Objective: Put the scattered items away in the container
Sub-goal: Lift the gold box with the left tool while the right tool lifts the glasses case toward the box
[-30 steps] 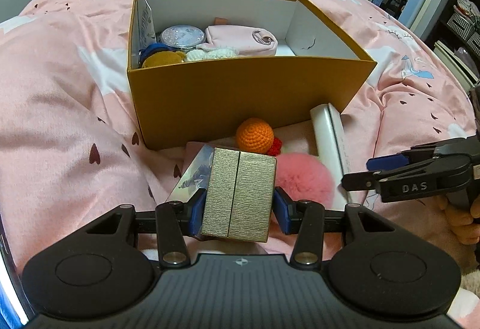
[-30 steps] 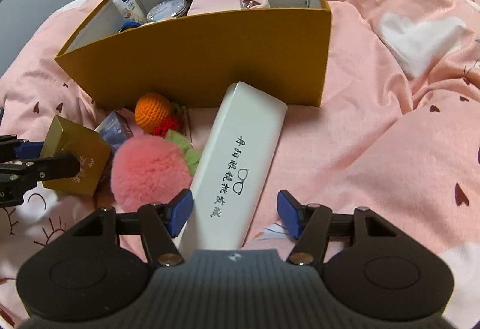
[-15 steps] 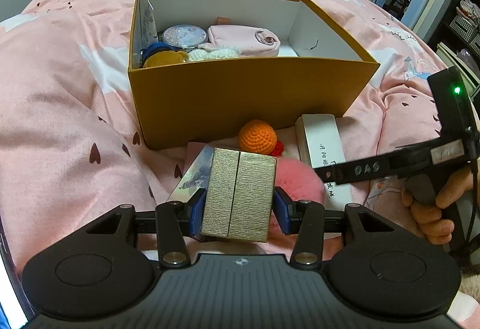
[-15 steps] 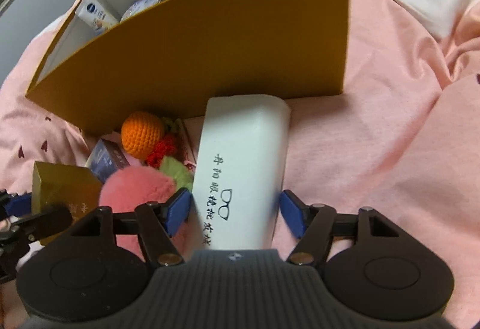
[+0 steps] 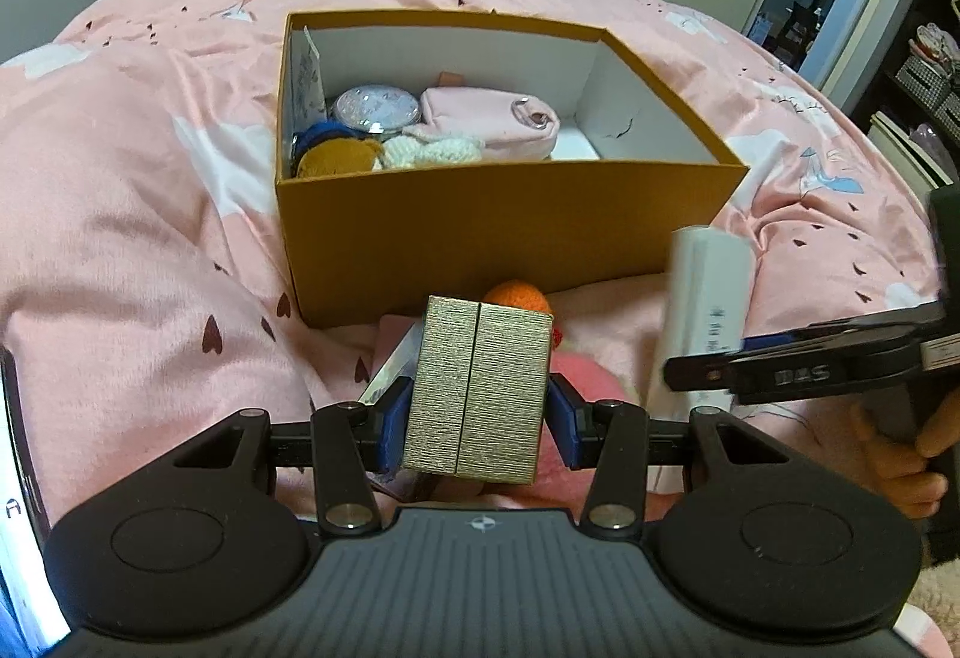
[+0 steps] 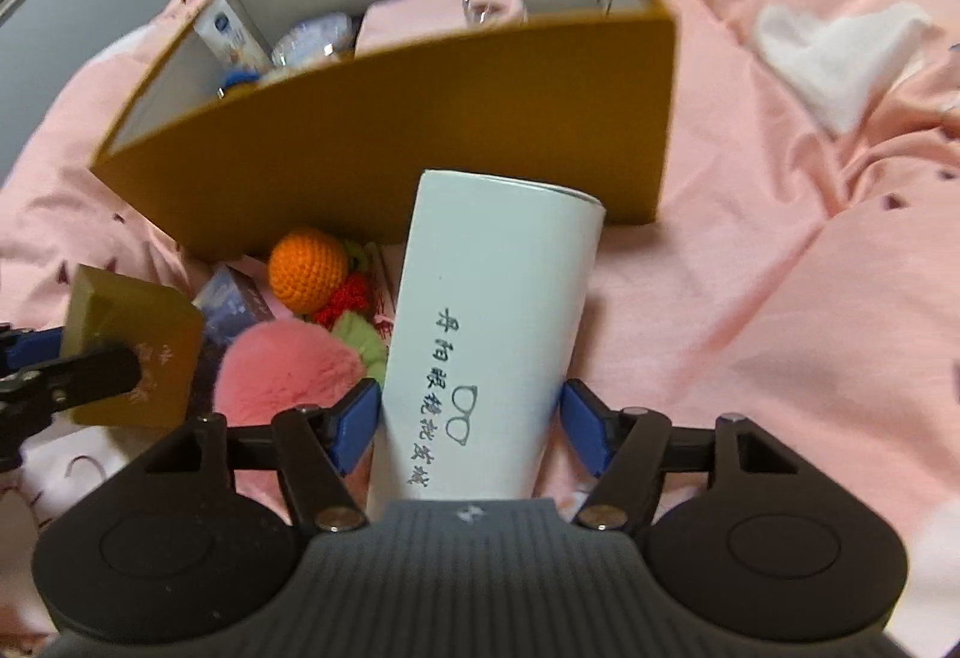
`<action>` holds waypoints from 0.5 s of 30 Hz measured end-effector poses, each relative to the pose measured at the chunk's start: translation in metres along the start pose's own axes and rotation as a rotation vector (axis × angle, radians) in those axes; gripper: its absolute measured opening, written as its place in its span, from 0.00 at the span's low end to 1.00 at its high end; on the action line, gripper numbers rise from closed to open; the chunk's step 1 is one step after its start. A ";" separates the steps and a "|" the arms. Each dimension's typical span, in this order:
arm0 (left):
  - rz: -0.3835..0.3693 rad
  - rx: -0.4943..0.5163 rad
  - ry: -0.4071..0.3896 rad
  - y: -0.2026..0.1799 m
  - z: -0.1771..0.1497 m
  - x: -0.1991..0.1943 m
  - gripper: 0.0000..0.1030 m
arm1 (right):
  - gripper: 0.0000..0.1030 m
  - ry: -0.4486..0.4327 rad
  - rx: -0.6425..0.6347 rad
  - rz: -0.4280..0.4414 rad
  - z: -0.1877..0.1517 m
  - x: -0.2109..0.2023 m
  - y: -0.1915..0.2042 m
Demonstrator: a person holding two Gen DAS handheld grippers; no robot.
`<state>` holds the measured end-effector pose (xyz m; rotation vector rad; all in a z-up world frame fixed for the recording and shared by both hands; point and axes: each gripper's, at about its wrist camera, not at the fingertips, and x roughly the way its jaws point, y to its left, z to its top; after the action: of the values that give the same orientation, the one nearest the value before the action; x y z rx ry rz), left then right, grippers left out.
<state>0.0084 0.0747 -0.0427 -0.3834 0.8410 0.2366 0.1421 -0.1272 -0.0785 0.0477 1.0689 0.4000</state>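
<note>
Gold and white boxes pinched in front of the mustard container on the pink bed.

Left gripper (image 5: 477,415) is about half spread, its blue pads pressed on both sides of the ribbed gold box (image 5: 477,385), held just in front of the container (image 5: 498,232). Right gripper (image 6: 471,421) stands a little wider and has just been narrowing around the white glasses case (image 6: 489,340); its pads sit against the case's sides, and the case's far end tilts toward the container's front wall. Orange crocheted ball (image 6: 307,269) and pink pompom (image 6: 288,373) lie on the bed (image 6: 780,268) just before the container, between the two held boxes.
</note>
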 end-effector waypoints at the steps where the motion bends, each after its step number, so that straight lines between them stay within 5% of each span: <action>1: -0.005 0.007 -0.008 -0.002 0.001 -0.003 0.53 | 0.65 -0.013 -0.002 0.003 0.000 -0.008 -0.001; 15: -0.069 0.114 -0.136 -0.036 0.035 -0.040 0.53 | 0.62 -0.220 -0.098 0.059 0.022 -0.108 0.003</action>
<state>0.0187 0.0549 0.0171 -0.2860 0.7023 0.1486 0.1155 -0.1583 0.0235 0.0352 0.8317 0.4880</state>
